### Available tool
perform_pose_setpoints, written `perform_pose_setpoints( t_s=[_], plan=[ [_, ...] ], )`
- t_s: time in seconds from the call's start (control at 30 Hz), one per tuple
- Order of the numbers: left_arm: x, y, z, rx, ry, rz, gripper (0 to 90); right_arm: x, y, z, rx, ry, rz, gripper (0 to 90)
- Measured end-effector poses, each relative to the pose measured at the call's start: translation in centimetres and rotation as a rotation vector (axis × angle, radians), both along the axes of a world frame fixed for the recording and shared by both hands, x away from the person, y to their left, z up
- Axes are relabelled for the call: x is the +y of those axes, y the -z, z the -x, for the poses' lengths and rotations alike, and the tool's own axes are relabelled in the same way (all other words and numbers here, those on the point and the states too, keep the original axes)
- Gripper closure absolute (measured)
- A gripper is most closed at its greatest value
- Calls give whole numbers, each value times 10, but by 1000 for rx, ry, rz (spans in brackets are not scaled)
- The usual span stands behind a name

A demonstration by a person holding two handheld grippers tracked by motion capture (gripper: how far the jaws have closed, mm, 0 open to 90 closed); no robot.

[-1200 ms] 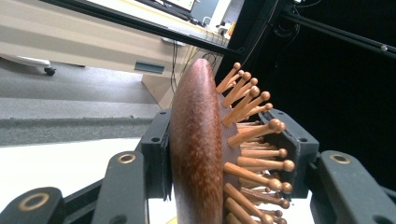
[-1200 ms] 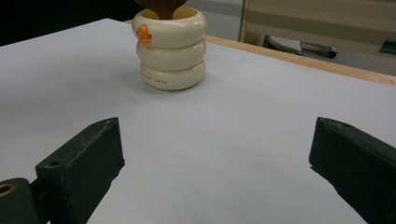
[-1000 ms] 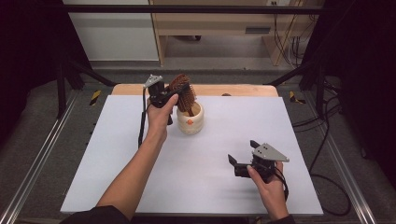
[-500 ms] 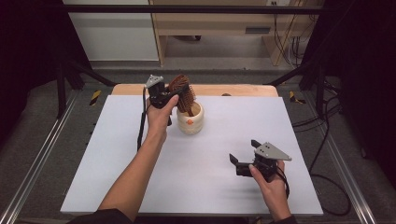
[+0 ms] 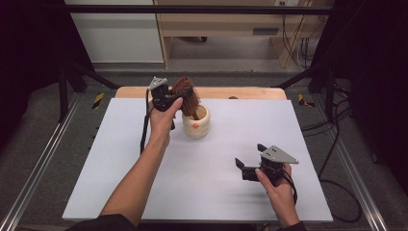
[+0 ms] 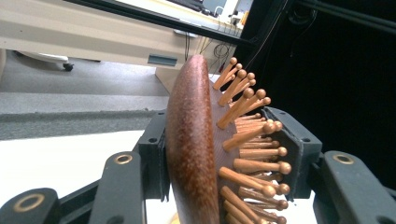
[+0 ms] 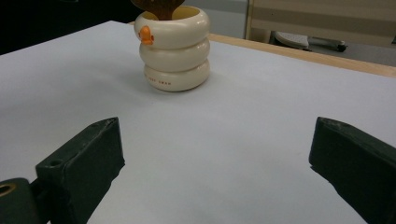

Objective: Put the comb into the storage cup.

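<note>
A white table [image 5: 120,159] is lying under everything, with a strip of bare wood showing along its far edge. Near the far middle a cream cup [image 5: 196,122], shaped like three stacked rings, is standing upright; in the right gripper view the cup [image 7: 176,51] is carrying a small orange knob on its top ring and a line of small orange writing on its bottom ring, too small to read. A brown wooden hairbrush [image 5: 185,96] is standing with its handle end down in the cup and its head sticking up above the rim, leaning toward the left. The left gripper [image 5: 174,98] is clamping that head: in the left gripper view the brush [image 6: 191,144] is sitting between the two black jaws, one pad pressing its smooth back and the other meeting its round-tipped wooden pins. The right gripper [image 5: 248,166] is resting low over the near right of the table, well apart from the cup, its jaws standing wide open with nothing between them.
</note>
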State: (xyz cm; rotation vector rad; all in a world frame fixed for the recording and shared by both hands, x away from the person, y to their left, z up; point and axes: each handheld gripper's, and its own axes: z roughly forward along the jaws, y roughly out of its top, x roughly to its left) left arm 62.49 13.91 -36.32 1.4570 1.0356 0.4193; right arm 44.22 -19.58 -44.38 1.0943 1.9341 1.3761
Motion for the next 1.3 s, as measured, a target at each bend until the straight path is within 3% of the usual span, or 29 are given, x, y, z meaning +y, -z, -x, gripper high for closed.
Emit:
perform_pose_setpoints(
  t_s=[0.27,1.3],
  plan=[
    [-1,1,-5,4,2,19,461,0,1,-2,1,3,8,38],
    [5,8,-13,1,-19,29,442,1,2,-2,9,-2,16,38]
  ],
)
